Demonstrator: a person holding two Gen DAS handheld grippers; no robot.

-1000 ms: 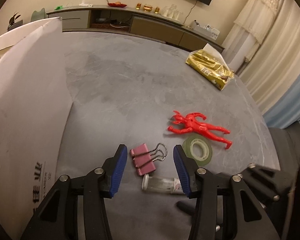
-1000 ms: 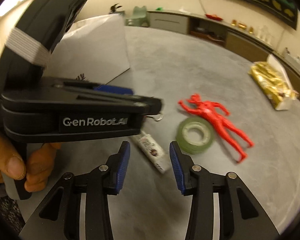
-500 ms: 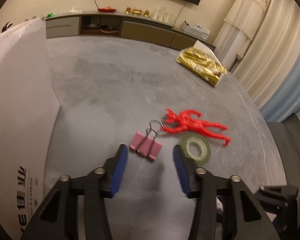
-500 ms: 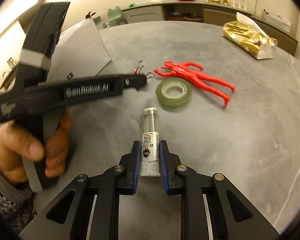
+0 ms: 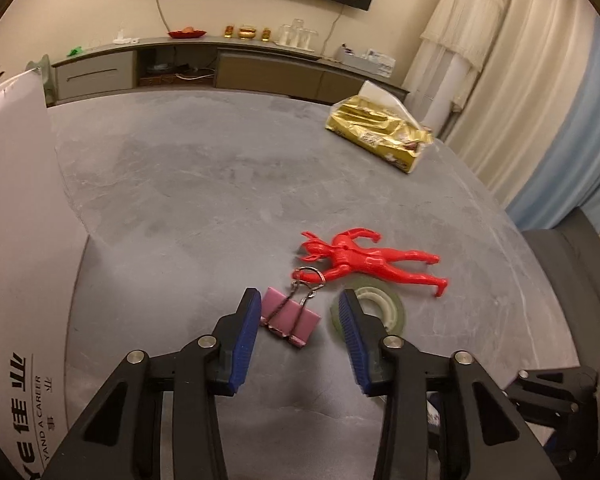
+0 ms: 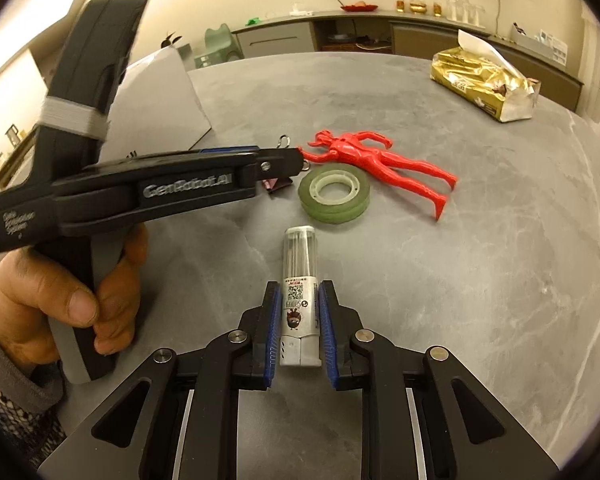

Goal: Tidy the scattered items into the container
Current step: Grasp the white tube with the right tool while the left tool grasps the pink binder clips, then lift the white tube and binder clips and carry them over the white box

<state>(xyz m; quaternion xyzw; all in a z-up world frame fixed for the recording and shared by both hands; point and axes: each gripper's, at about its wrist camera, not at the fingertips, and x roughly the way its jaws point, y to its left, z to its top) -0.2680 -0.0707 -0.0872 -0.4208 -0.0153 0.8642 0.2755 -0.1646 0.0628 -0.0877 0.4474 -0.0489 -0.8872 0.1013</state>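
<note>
Since half a second ago, the left gripper (image 5: 298, 330) has closed in on the pink binder clip (image 5: 290, 318), while the right gripper (image 6: 299, 328) keeps its place around the clear tube (image 6: 300, 292). Left gripper: released, jaws wide, clip between them on the grey table (image 5: 220, 184). Right gripper: pads flank the tube's labelled end; whether they are clenched on it cannot be told. Risk, judged: the clip's wire handles lie against the red figure (image 5: 364, 258), so lifting could drag it; the smooth tube, held at one end, may pivot or slip. Only the left view shows the white container (image 5: 16, 240) wall close by; only the right view shows the tube, the full green tape roll (image 6: 334, 192) and the person's hand (image 6: 66, 300).
</note>
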